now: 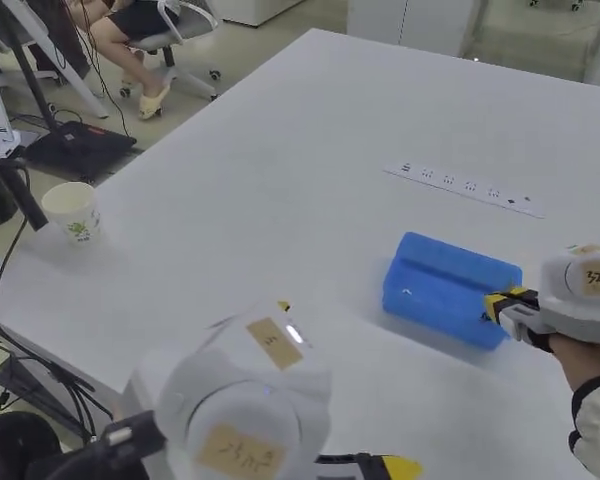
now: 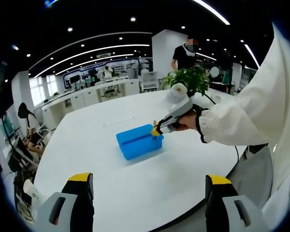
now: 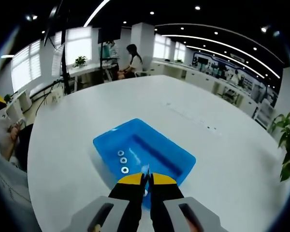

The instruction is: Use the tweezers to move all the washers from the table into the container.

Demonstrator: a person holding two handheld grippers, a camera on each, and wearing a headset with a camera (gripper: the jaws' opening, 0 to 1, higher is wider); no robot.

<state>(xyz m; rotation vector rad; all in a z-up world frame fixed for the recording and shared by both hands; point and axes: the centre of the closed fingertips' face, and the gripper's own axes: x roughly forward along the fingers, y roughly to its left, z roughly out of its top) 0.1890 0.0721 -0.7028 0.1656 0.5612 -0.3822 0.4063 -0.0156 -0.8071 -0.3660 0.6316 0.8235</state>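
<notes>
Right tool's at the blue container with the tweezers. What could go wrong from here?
1. The right tool, shut on the tweezers, is at the near wall of the container; a bump could shove it, as the open left tool is away and not steadying it.
2. The tweezers' tip is close by that wall, so whatever it lets go might fall outside. Whether it holds anything, I can't tell.

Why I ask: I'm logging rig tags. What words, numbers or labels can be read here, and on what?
"32": yellow tag on the right gripper, which is shut on the tweezers.
Handwriting on two yellow notes on the left gripper: too blurred to read.
Green print on the paper cup: too small to read.
</notes>
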